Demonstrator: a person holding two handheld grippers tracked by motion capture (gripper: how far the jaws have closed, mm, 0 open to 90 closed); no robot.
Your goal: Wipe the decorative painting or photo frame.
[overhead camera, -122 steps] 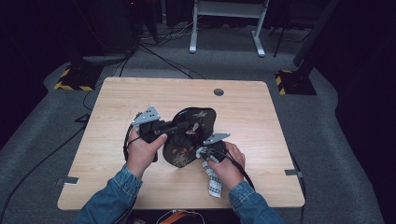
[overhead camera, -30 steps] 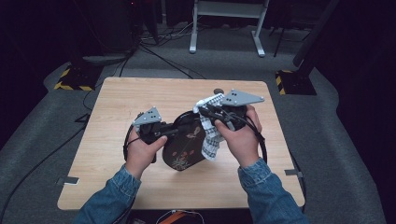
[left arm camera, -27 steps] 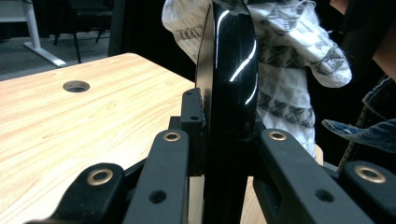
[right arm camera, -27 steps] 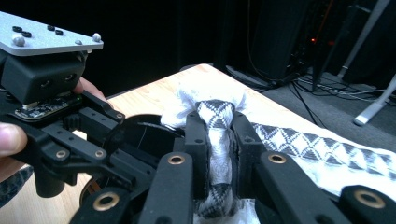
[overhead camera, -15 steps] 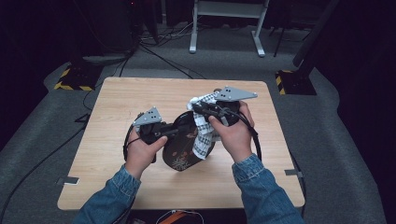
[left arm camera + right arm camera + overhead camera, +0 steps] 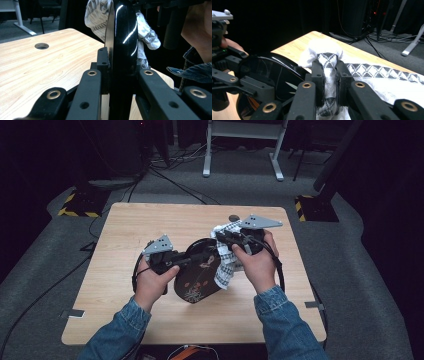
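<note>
High view: the left gripper clamps the black plate on edge above the table — the right gripper, jaws pinched on the patterned cloth, presses it against the plate's upper rim. Probably wiping; next, draw the cloth down the face.

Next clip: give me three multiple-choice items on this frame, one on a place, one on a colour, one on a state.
1. Where is the cloth? A) draped against the plate's far edge B) folded by the table hole C) on the floor
2. The plate is mainly: A) white B) black C) green
3. The left hand-held gripper is: A) open above the table B) shut on the plate's rim C) lying flat

Key: 1 A, the cloth hangs over the plate, pinched by the right hand-held gripper; 2 B, glossy black surface; 3 B, jaws clamp the rim in the left gripper view.
</note>
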